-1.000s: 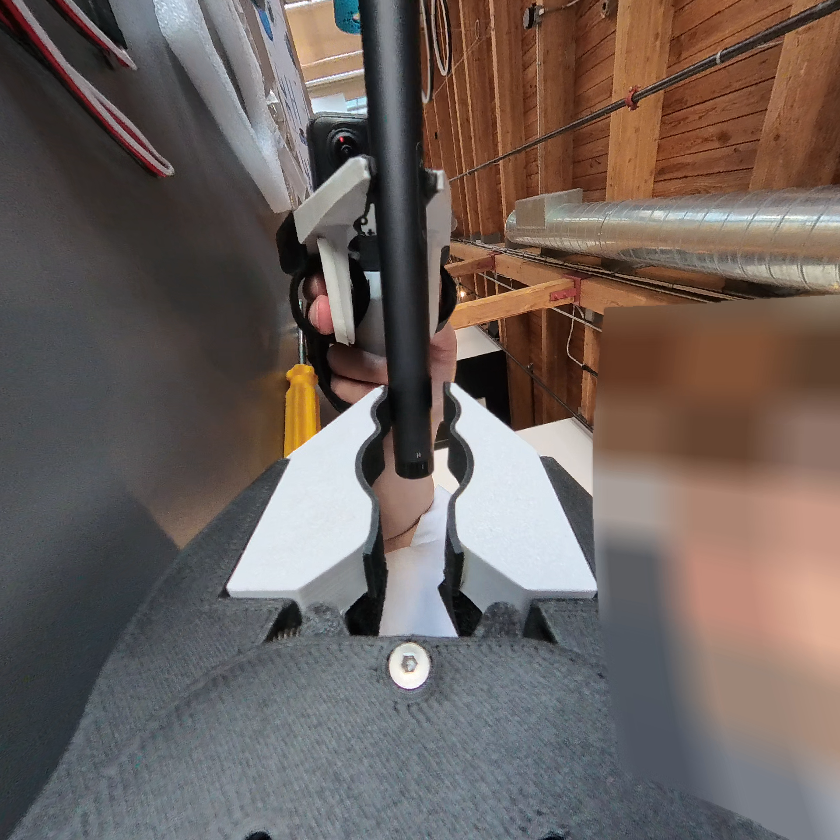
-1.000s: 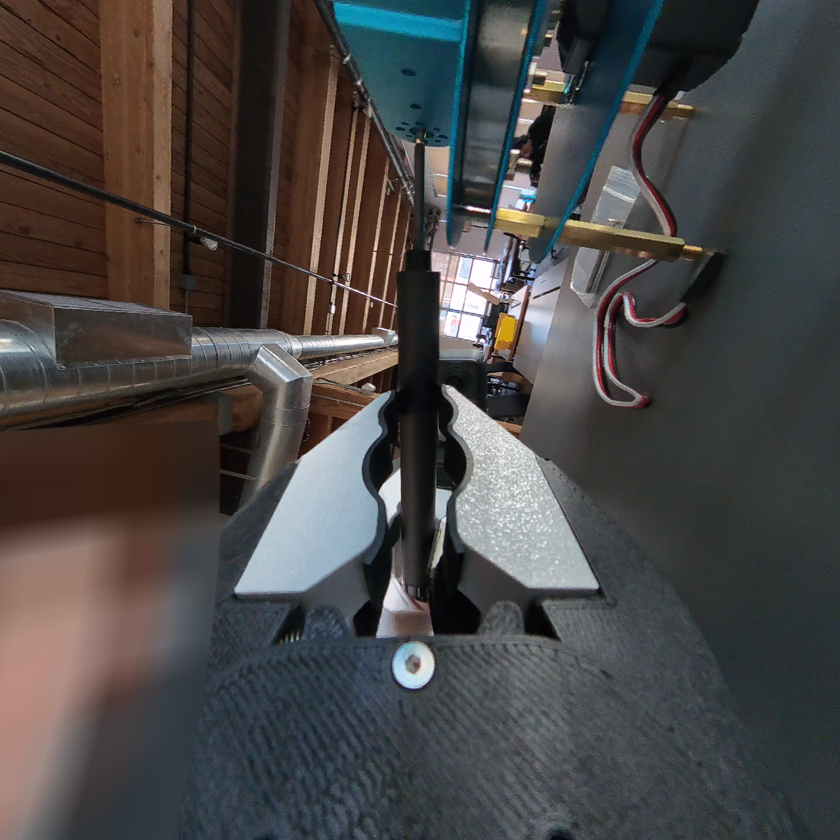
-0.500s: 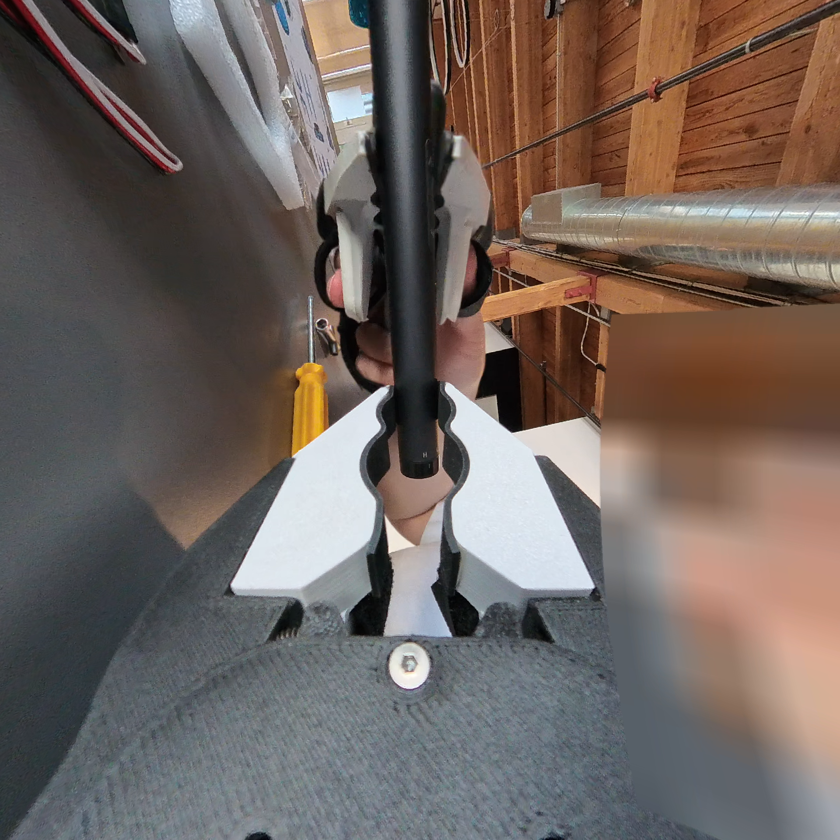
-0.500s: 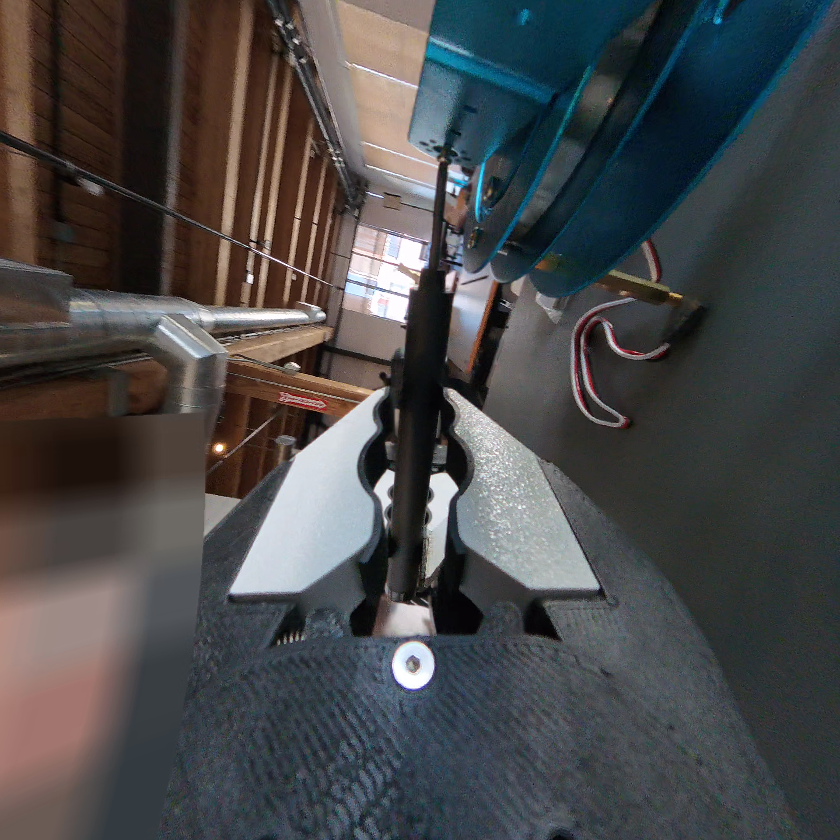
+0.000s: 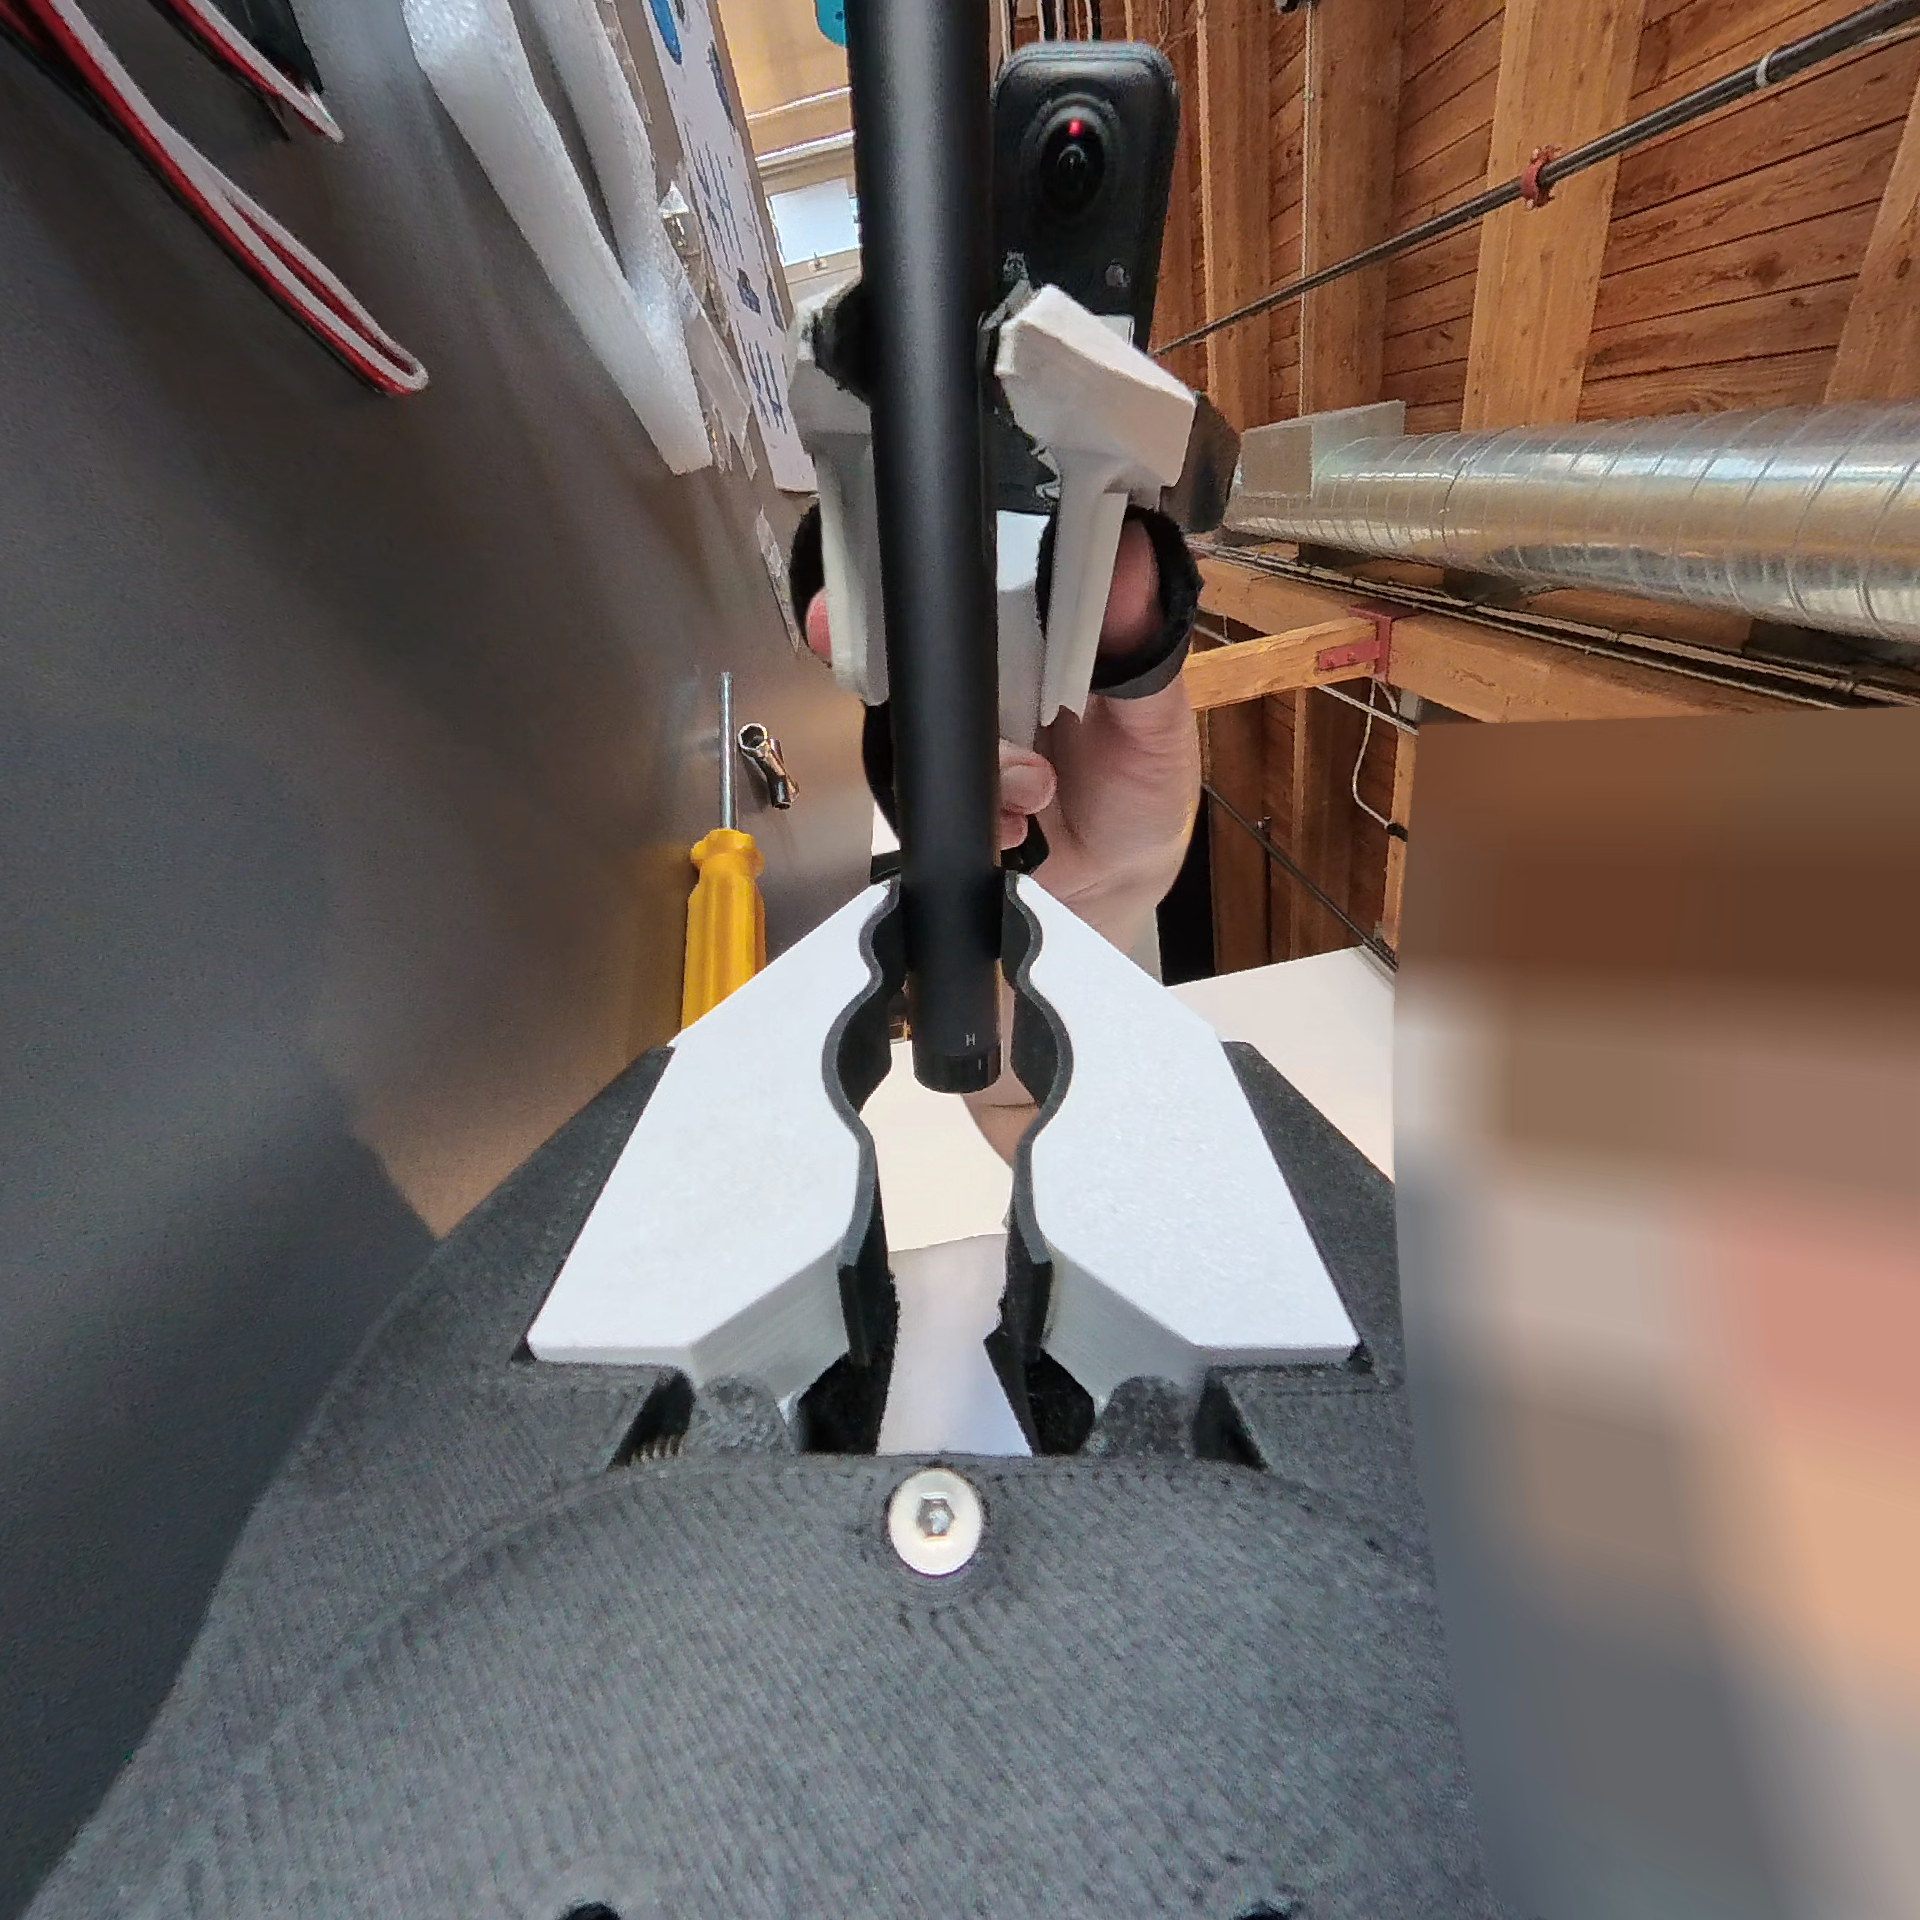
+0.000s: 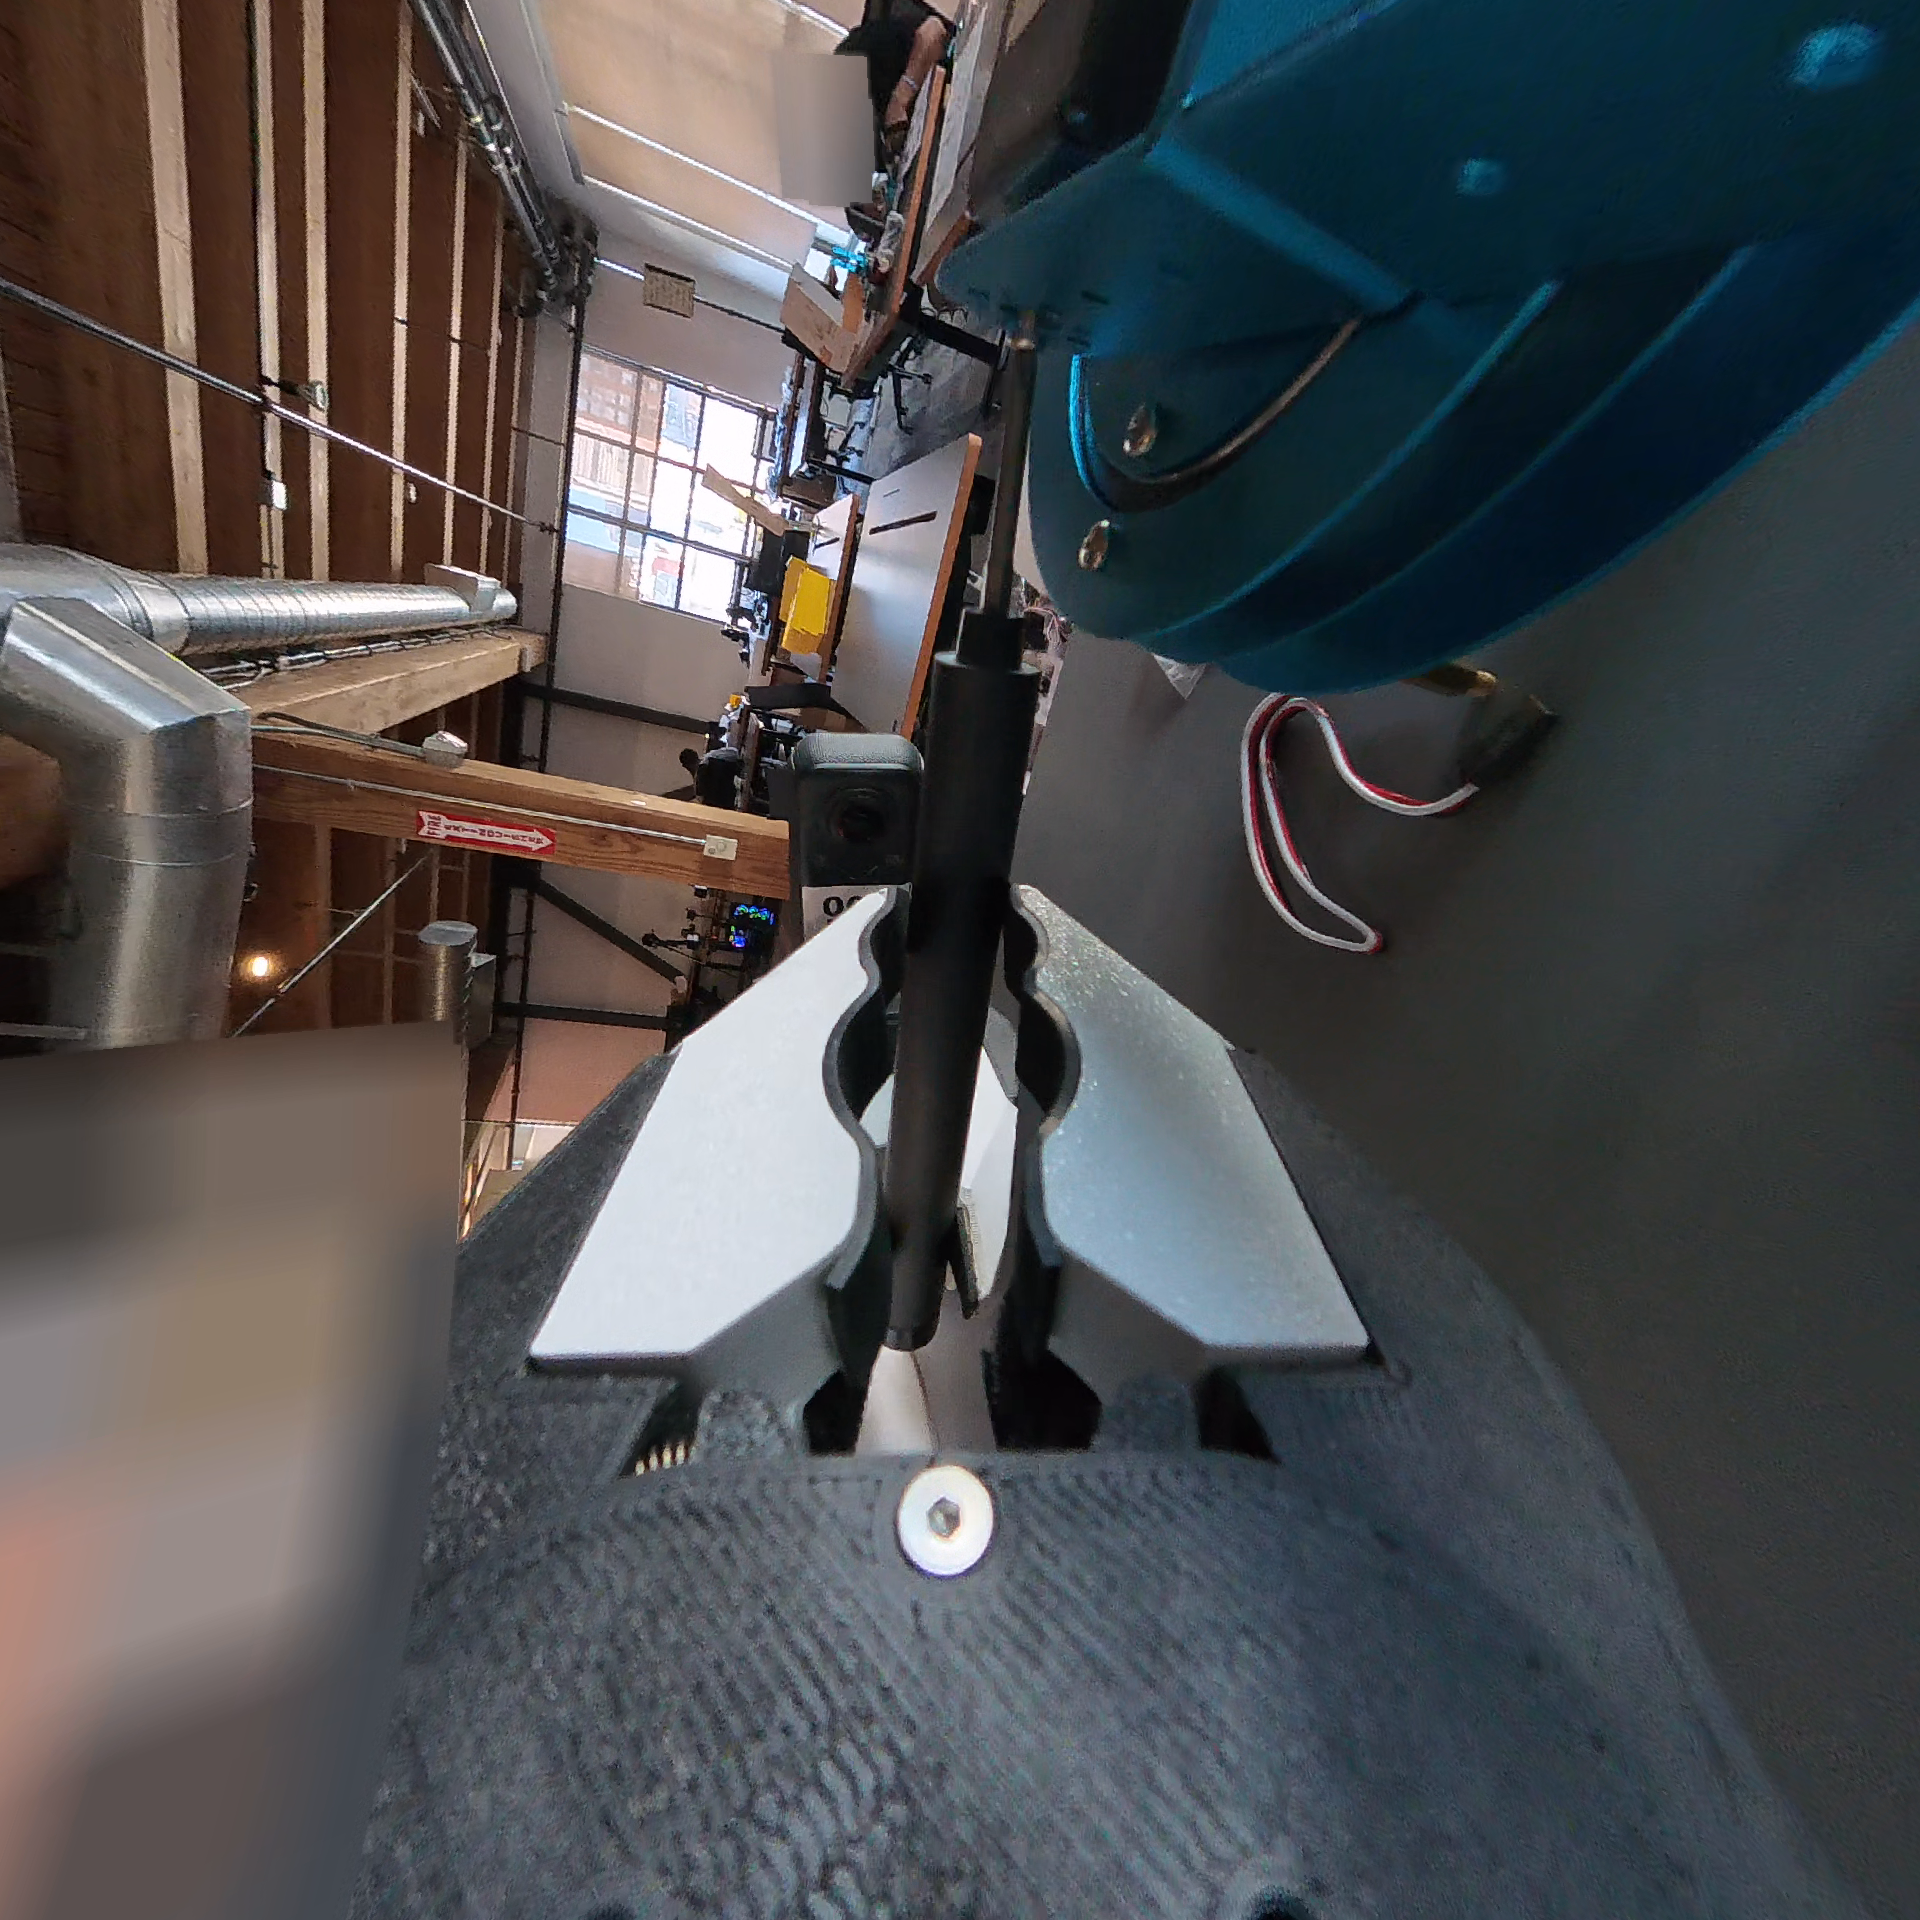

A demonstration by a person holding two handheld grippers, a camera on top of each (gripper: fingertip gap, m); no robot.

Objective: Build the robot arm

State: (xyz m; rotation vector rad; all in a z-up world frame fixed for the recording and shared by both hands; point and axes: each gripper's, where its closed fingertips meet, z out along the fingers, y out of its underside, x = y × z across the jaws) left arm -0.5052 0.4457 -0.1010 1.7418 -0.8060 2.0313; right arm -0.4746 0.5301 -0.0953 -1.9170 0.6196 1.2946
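Observation:
A black cylindrical tool handle (image 5: 925,520) runs straight away from me, and its butt end sits between my left gripper's (image 5: 951,920) white fingertips, which are closed against it. Farther along the same handle, my right gripper (image 5: 935,436) clamps it, held by a hand (image 5: 1117,790). In the right wrist view, my right gripper (image 6: 951,925) is shut on the handle (image 6: 961,831). The tool's thin metal shaft (image 6: 1010,468) reaches up to a blue round device (image 6: 1455,364) on the dark grey surface (image 6: 1558,1143).
A yellow-handled screwdriver (image 5: 722,925) and a small metal piece (image 5: 767,764) lie on the grey surface. Red-and-white wires (image 6: 1304,831) loop beside the blue device, by a brass post (image 6: 1455,681). A white foam strip (image 5: 582,239), a silver duct (image 5: 1558,509) and wooden beams stand beyond. There is about 9 cm between the tips of the two grippers. About 8 cm separates my right fingertips from the brass post (image 6: 1455,681).
My right gripper has rolled around the tool's axis, and its view of the blue device has swung with it. My left gripper has stayed on the handle's end.

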